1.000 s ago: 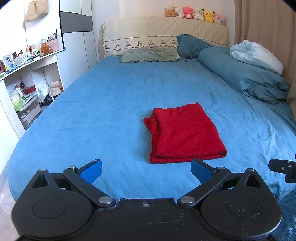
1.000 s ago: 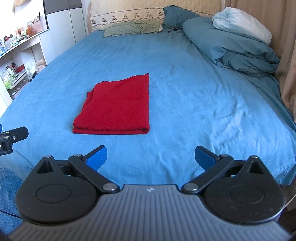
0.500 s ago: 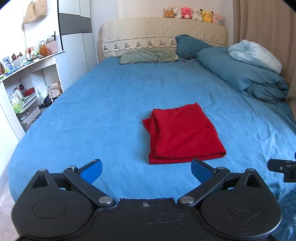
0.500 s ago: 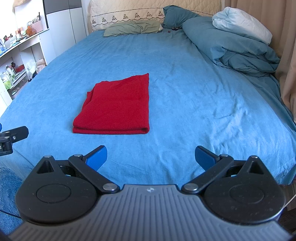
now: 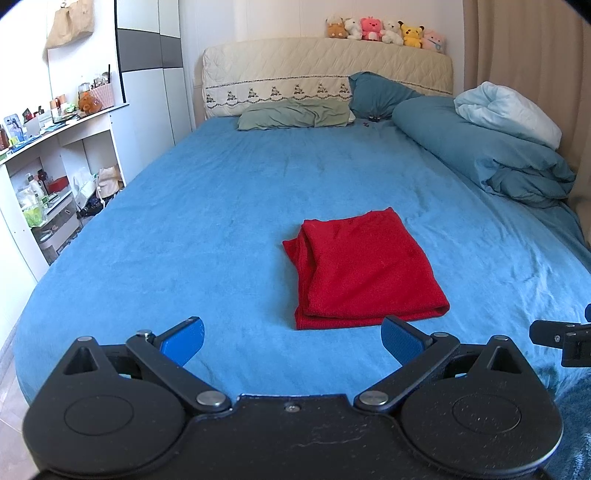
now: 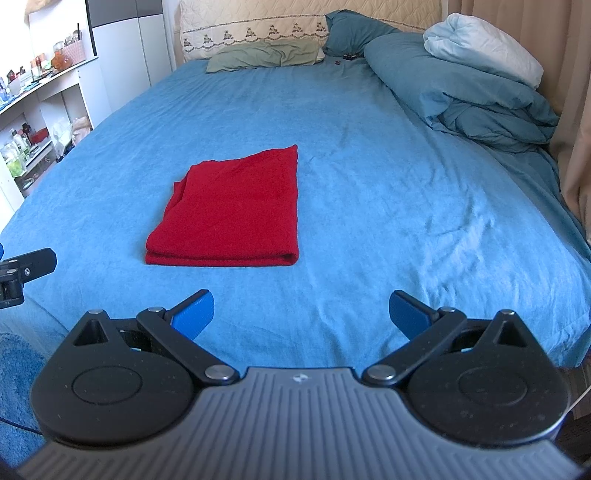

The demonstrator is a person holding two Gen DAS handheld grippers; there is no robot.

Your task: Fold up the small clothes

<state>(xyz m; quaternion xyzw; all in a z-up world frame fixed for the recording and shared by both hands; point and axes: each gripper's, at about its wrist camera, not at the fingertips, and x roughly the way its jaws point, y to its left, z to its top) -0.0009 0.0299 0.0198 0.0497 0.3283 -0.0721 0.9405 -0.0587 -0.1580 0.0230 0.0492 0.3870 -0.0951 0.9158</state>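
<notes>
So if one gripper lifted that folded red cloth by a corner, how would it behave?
The red cloth looks soft, so it would probably droop and unfold; its layers lie loose at the left edge. Pushed, it likely bunches on the fuzzy blue bedsheet rather than sliding.

One red cloth (image 5: 364,269), two pillows (image 5: 295,115), six plush toys (image 5: 384,31)

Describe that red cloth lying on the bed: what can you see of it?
The red cloth is a plain, fuzzy-looking fabric, folded into a neat rectangle of several layers, the layered edges showing at its near and left sides. It lies flat on the blue bedsheet near the foot of the bed. Nothing else touches it; both grippers sit open, short of it.
</notes>
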